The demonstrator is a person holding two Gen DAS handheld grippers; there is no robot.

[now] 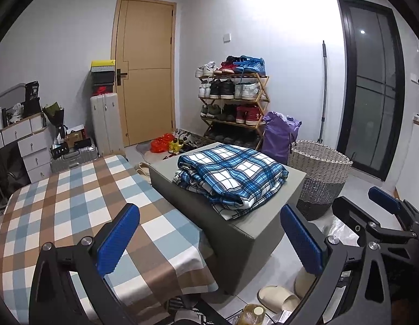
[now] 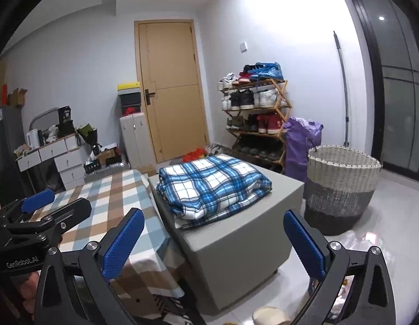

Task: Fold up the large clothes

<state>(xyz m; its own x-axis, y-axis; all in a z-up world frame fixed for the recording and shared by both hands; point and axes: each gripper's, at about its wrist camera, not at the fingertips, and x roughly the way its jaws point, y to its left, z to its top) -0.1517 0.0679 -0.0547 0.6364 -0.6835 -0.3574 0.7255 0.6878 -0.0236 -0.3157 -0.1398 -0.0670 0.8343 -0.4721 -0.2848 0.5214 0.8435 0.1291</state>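
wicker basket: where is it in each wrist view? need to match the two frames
Left wrist: the wicker basket is right of centre, on the floor just past the grey ottoman.
Right wrist: the wicker basket is at the right, larger, again beside the grey ottoman.
Shared landmark: the blue plaid cloth folded on the ottoman.

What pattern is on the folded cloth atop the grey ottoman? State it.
Blue, white and black plaid on the folded cloth; clearest in the right wrist view.

At frame centre, a grey box-shaped table (image 1: 244,233) carries a folded blue-and-white plaid cloth (image 1: 231,176) on its top. Left of it, touching, a checked-cloth table (image 1: 74,203) lies bare.
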